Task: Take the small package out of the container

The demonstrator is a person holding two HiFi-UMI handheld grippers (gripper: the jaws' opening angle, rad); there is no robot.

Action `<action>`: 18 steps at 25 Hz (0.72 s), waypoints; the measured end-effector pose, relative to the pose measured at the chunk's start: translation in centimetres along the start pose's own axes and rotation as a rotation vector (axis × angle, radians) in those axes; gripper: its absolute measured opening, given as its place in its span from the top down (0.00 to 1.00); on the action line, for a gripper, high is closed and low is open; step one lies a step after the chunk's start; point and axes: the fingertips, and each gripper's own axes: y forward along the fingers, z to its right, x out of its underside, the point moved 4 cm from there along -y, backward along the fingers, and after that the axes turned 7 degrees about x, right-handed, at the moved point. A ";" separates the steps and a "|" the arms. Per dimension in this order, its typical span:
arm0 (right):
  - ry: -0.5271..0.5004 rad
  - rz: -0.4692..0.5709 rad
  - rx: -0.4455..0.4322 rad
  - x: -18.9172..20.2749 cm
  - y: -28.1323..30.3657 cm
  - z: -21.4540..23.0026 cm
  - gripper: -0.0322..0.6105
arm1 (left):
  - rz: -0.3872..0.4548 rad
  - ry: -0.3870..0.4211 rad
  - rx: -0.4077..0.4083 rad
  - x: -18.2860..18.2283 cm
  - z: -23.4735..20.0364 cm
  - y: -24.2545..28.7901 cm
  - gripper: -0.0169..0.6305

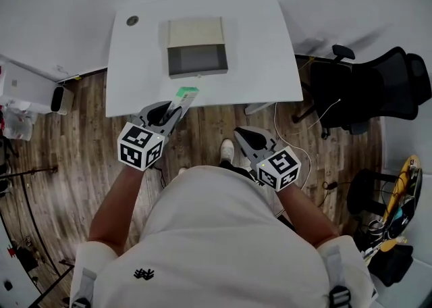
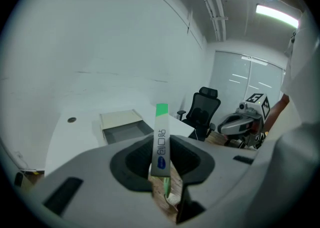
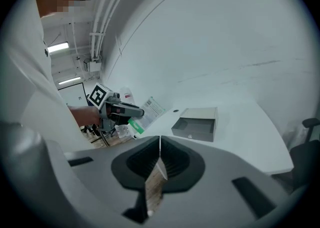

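Left gripper (image 1: 173, 112) has its jaws closed partway on the small package (image 1: 187, 96). It's a thin flat sachet with a green end, pinched at its lower part, with the green end sticking out past the jaw tips. In the left gripper view it stands edge-on between the pads, roughly upright, blue print on the side. The package is out of the container (image 1: 196, 48) and in the air over the near edge of the worktop (image 1: 263, 43), just left of centre in the head view. The container is a grey open-topped box with a lighter flap behind it. It sits at upper centre of the white worktop, well apart from both grippers, and what shows of its inside looks empty. Right gripper (image 1: 244, 134) is lower right of centre, over the wood floor (image 1: 81, 138) and off the worktop. Its jaws are together at the tips with nothing between them. A black office chair (image 1: 378, 90) is at the right edge of the frame.
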 end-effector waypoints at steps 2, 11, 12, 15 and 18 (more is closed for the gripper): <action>0.000 0.003 0.006 0.2 0.0 -1.0 0.94 | 0.009 -0.004 0.007 0.4 0.7 -1.6 0.82; -0.027 -0.008 0.042 0.9 -0.6 -4.1 0.94 | 0.027 0.021 0.051 1.9 3.6 -5.8 0.82; -0.028 -0.009 0.044 1.0 -0.6 -4.5 0.94 | 0.027 0.022 0.054 2.1 3.8 -6.2 0.82; -0.027 -0.011 0.052 1.3 -0.7 -5.7 0.94 | 0.033 0.015 0.066 2.8 4.2 -7.4 0.82; -0.026 -0.011 0.059 1.6 -0.8 -6.7 0.94 | 0.041 0.009 0.073 3.5 4.6 -8.5 0.82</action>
